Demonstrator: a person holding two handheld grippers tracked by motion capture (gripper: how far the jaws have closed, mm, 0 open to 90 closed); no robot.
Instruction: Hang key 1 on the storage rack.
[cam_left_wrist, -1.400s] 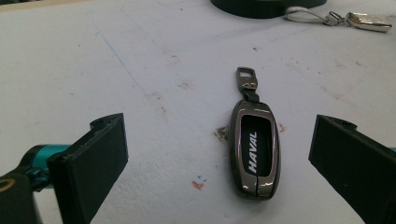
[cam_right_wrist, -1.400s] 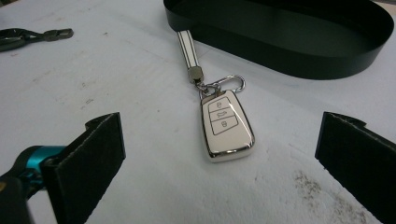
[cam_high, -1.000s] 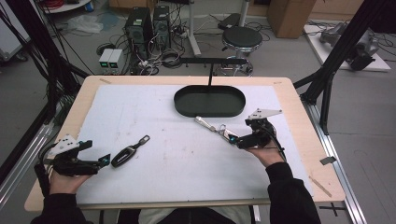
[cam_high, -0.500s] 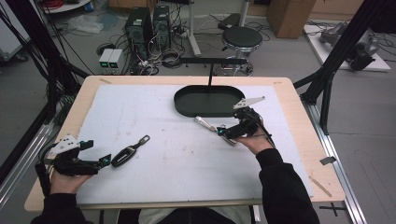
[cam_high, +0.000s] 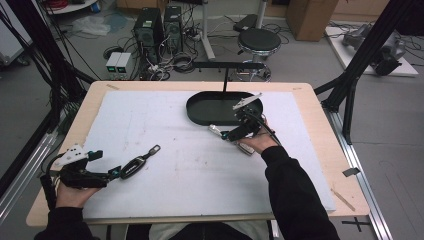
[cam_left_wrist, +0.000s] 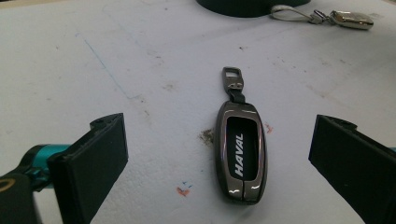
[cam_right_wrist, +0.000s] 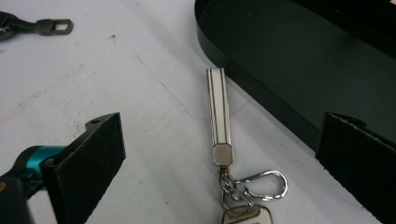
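My right gripper (cam_high: 231, 134) gapes wide over the strap keychain (cam_right_wrist: 219, 112) — it lies beside the black tray's (cam_high: 200, 112) near rim. My left gripper (cam_high: 114, 172), open too, frames the Haval key fob (cam_left_wrist: 242, 149) near the table's left front corner.

- The tray (cam_high: 200, 112) stood at the far middle of the table (cam_high: 310, 107); take it as your landmark.
- The keyring (cam_right_wrist: 219, 112) lay on the table just beside the tray's near rim, its strap toward the tray and its clip and key nearer you.
- Your right gripper (cam_high: 231, 134) sat at that near rim, over the keyring.
- The car key fob (cam_high: 136, 165) lay well apart from the tray, nearer you and to its left.
- Your left gripper (cam_high: 112, 172) sat just left of the fob, farthest from the tray.
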